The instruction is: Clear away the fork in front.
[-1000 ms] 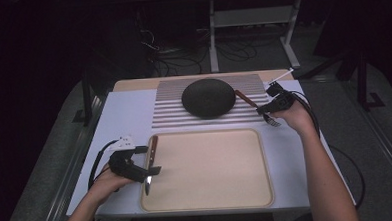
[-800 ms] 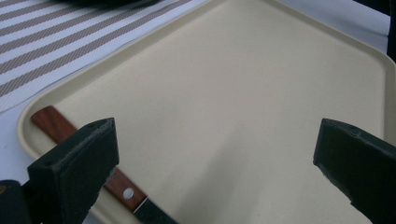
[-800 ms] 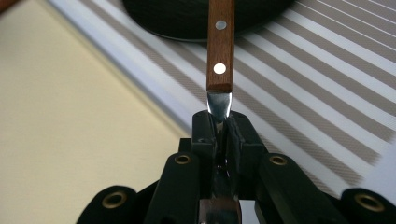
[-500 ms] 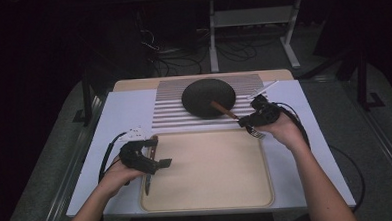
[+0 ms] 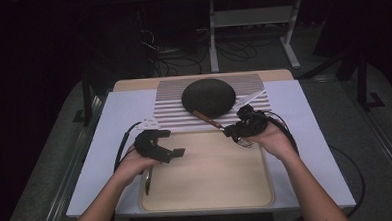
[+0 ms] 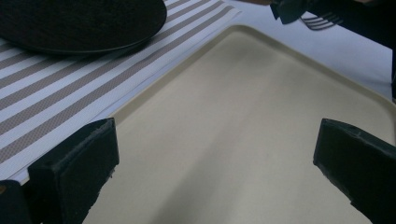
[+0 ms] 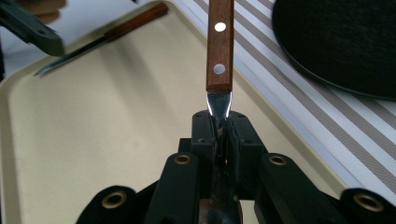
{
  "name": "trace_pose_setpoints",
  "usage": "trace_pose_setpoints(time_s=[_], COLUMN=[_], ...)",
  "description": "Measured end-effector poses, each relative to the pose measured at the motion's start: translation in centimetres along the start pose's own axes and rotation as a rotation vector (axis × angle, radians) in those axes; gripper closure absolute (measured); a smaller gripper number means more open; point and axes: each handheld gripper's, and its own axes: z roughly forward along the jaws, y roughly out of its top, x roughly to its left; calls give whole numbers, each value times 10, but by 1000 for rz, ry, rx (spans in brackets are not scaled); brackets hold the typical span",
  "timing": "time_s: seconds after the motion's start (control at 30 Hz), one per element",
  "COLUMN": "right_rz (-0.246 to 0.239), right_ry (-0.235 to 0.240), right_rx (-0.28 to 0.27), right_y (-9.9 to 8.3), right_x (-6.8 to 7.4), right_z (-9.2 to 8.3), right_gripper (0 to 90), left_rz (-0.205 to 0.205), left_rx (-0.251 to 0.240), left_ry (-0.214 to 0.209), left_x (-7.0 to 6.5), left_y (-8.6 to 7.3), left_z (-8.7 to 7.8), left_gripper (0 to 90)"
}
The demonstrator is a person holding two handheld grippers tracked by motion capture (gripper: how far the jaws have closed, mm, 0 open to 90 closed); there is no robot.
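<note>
At two o'clock over the tray [image 5: 207, 190], my right gripper [image 5: 241, 132] clamps a fork [image 7: 219, 42]; at nine o'clock my left gripper [image 5: 178, 152] hangs open, holding nothing.

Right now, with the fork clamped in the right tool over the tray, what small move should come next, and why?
Probably lower the right tool and lay the fork flat on the tray. It is shut on the fork's metal neck, already above the tray's far edge, and a knife already lies along the tray's left side. The left tool hangs open, holding nothing.
</note>
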Motion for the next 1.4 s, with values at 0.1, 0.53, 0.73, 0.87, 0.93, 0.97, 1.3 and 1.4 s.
trace_pose_setpoints(time_s=[0.1,0.53,0.73,0.87,0.93,0.97,1.3,1.4], right_rz=[-18,-56,-67,-70,-76,-79,-91,-93], right_ry=[18,79,96,102,107,106,102,103], right_rx=[-7,-6,-15,-20,-24,-27,-16,-13], right_y=[3,7,9,9,10,12,15,15], right_x=[8,27,33,36,38,40,44,45], right_z=[4,26,31,33,35,36,45,46], right_gripper=[813,813,813,813,813,813,813,813], left_rz=[-8,-64,-89,-95,-100,-102,-138,-136], left_rx=[-6,-89,-108,-120,-128,-131,-174,-179], left_ry=[-16,-79,-110,-118,-123,-128,-139,-137], left_x=[-1,2,2,2,2,2,6,6], left_y=[4,7,7,7,8,8,9,9], left_z=[8,21,23,23,23,23,18,18], left_gripper=[1,147,209,245,259,284,371,398])
